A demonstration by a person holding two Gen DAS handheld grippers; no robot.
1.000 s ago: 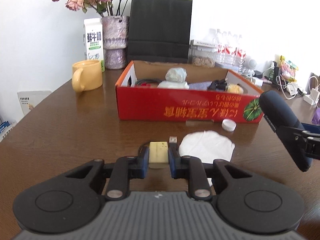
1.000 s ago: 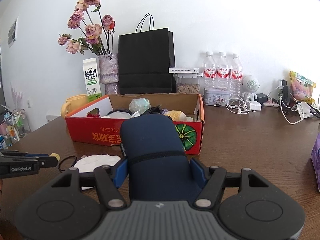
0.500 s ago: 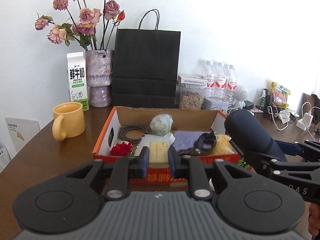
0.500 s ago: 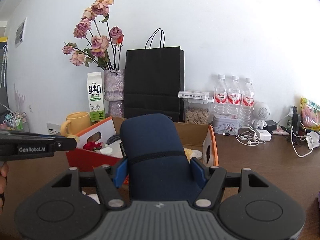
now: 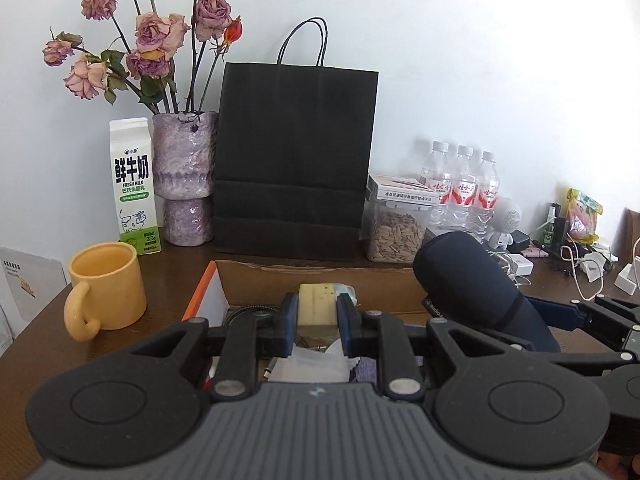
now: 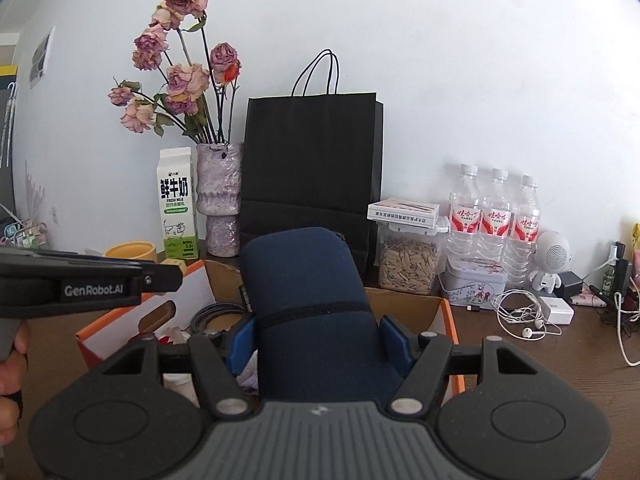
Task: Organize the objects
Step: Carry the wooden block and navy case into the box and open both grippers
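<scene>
My left tool [image 5: 317,314] grips a pale yellow rectangular sponge block [image 5: 316,307] above the open orange cardboard box [image 6: 450,312]; my right tool [image 6: 318,338] clamps a dark navy cylindrical fabric pouch [image 6: 308,292] over the same box on the brown wooden worktop [image 6: 560,364].

Along desk's back edge: milk carton [image 5: 135,188], vase [image 5: 183,178], black bag [image 5: 294,156], seed jar [image 5: 396,229], three bottles [image 5: 464,188]; yellow mug [image 5: 105,286] near left edge.

Both wrist cameras are looking forward along their tools, close above the cardboard box [image 5: 320,276], facing the wall. Each is showing the same black paper bag [image 5: 294,156] [image 6: 312,168], flowers and bottles; each is catching the other tool sideways.
</scene>
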